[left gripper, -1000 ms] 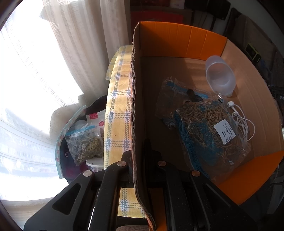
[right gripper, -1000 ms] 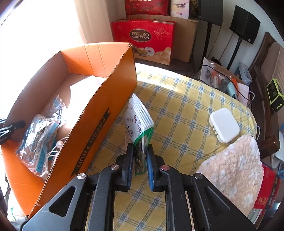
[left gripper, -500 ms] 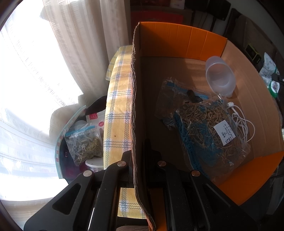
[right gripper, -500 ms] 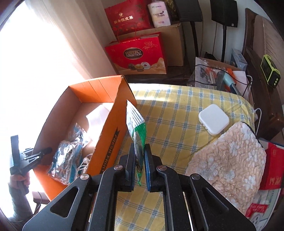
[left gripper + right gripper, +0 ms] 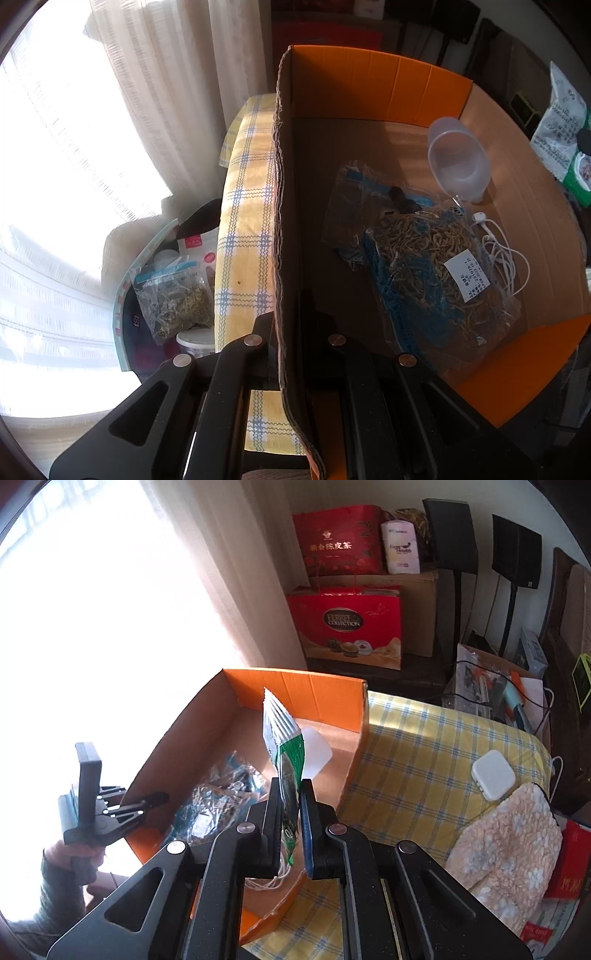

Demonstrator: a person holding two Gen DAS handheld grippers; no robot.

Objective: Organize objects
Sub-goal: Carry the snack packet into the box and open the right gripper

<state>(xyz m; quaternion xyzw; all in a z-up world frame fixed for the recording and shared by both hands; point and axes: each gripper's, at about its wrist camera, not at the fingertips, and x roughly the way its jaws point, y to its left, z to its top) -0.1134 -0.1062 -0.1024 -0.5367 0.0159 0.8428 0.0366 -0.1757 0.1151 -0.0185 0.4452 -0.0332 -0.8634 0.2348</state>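
Left wrist view: the left gripper [image 5: 291,332] pinches the orange box's [image 5: 376,88] side wall. Inside lie a bag of dried herbs [image 5: 432,266], a clear cup [image 5: 458,162] and white earphones [image 5: 502,251].

Right wrist view: the right gripper [image 5: 291,812] is clamped on a green-and-white packet [image 5: 282,738], upright over the box on the yellow checked cloth [image 5: 436,753]. Only here: red gift boxes [image 5: 343,627].

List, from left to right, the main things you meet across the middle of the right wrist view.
Left gripper → orange box → green-and-white packet held in the right gripper → white square case on the checked cloth.
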